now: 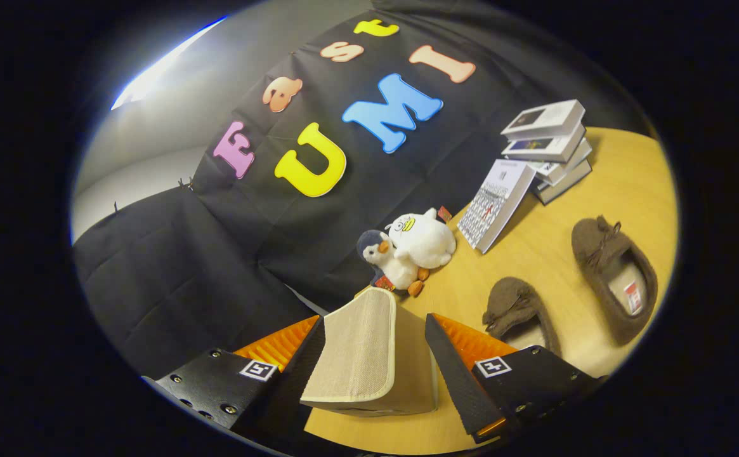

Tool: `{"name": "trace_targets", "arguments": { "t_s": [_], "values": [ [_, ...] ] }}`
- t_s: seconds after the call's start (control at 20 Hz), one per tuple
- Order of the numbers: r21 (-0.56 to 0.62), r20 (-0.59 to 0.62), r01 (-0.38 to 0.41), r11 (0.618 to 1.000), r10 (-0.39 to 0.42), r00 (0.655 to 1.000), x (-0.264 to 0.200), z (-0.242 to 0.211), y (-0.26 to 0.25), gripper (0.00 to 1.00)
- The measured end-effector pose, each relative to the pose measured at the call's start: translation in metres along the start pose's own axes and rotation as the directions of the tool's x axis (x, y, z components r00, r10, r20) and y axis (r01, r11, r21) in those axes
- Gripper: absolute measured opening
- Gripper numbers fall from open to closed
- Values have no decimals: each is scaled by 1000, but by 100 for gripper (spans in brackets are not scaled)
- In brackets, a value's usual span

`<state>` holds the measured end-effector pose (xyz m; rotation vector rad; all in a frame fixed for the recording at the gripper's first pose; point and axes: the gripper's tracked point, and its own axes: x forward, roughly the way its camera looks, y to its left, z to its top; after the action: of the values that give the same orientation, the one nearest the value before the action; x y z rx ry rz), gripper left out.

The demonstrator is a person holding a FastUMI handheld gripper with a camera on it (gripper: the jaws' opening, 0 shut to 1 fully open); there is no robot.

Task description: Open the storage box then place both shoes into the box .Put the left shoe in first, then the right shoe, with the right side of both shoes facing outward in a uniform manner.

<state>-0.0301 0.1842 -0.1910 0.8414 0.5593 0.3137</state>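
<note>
Jaws of the gripper [374,355] are seen spread apart, with the beige fabric lid flap of the storage box [359,352] standing between them; the flap is raised and tilted. Whether either finger presses on the flap cannot be told, as a gap is seen on the right side and the left finger is close against the fabric edge. The box body below the flap is largely hidden.

Two brown fuzzy slippers are seen on the wooden counter [623,184], to the right of the fingers. The nearer slipper [515,308] lies just beyond the right finger, its toe turned away and its opening partly hidden behind the finger. The farther slipper [613,276] lies well apart from the box, further right, with its pale insole and a small tag visible inside the opening.

Beyond the flap, a white plush bird [423,240] and a small penguin plush [385,260] are set touching each other by the black cloth wall [217,254]. Further right, a stack of books [550,149] is seen, with one book [495,203] leaned tilted against it.
</note>
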Motion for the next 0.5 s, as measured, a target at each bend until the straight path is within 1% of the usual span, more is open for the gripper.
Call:
{"name": "trace_targets", "arguments": {
  "t_s": [0.15, 0.3, 0.5],
  "values": [
    [135, -60, -18, 991, 27, 998, 9, -24, 2, 97],
    [233, -99, -33, 972, 58, 993, 19, -43, 4, 97],
    [375, -145, -37, 926, 98, 985, 37, -62, 0, 97]
  ]
}}
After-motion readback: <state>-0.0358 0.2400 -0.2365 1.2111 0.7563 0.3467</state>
